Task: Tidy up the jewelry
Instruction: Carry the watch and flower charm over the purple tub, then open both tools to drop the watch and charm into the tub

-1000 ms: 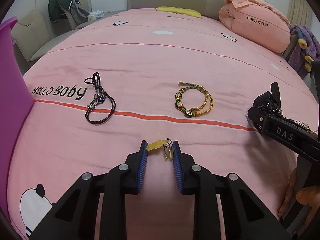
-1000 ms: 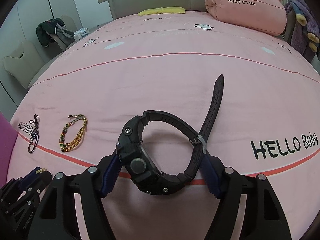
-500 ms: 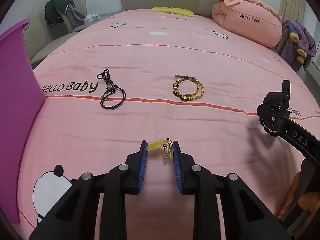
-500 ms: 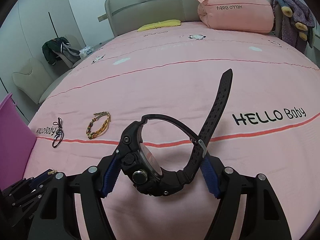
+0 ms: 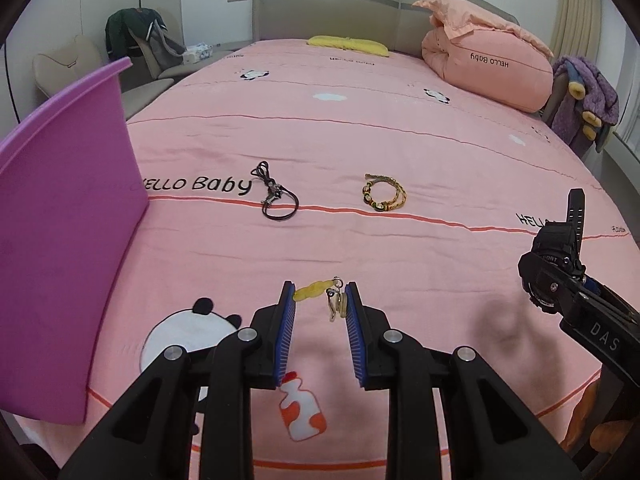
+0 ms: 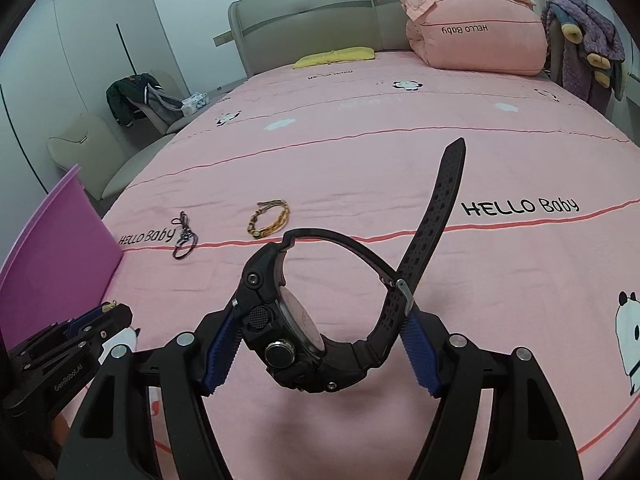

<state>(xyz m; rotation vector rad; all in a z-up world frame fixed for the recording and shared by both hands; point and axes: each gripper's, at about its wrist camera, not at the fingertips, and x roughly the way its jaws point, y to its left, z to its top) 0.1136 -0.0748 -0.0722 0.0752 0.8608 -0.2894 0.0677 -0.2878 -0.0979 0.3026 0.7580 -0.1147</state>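
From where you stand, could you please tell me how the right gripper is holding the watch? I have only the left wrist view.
Observer: The right gripper is shut on the watch. One pad presses on the case, the other on the strap beside the buckle.
Operator: Thank you. Is the strap fastened or hanging open?
Observer: It is fastened into a loop, and the free tail sticks up past the buckle.

1 watch [image 6: 304,320], 2 bracelets [image 5: 384,197] [image 5: 278,198], 1 earring [image 5: 320,294]
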